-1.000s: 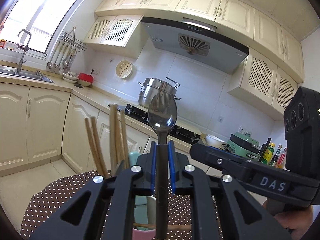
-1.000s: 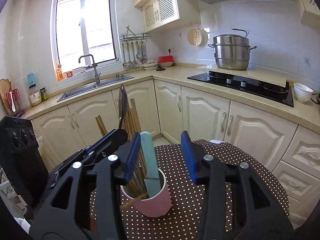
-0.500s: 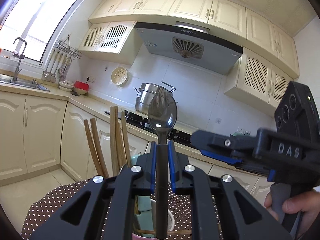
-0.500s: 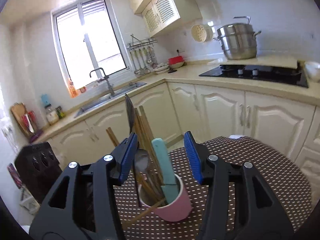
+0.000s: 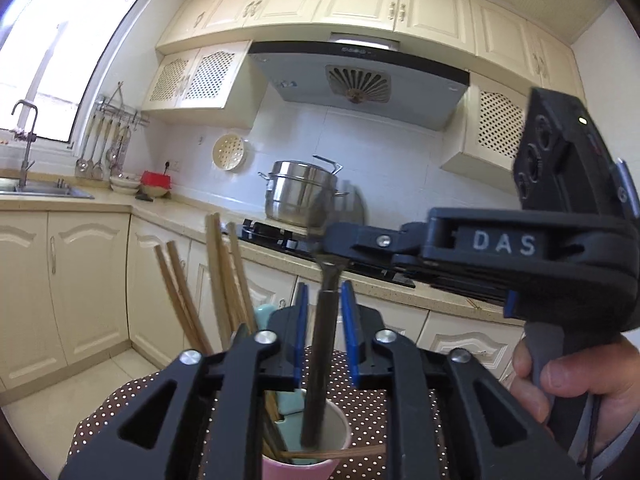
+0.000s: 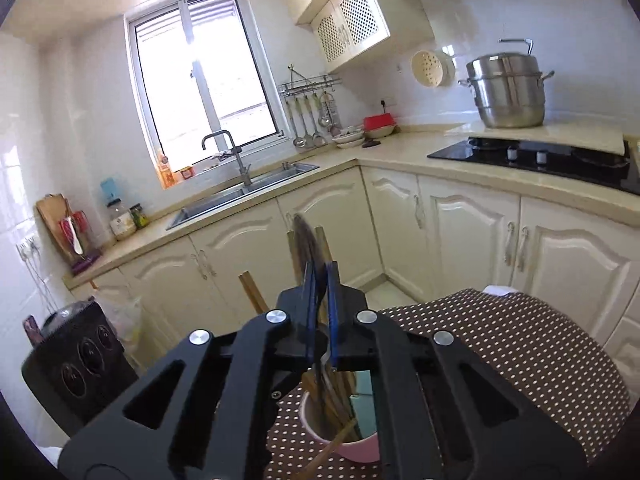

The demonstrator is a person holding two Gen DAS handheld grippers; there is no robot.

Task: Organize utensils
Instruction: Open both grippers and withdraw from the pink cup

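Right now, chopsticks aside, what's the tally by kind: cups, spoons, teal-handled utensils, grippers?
Pink cup: 1
Metal spoon: 1
Teal-handled utensil: 1
Grippers: 2 (left gripper, jaws opening around the spoon handle; right gripper, shut on the spoon)
Total: 5

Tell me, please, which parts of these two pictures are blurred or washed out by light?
Left wrist view: the spoon smears at its bowl, and the window is blown out. Right wrist view: the spoon's bowl is streaked, the window glares white, and the steel pot stays sharp.
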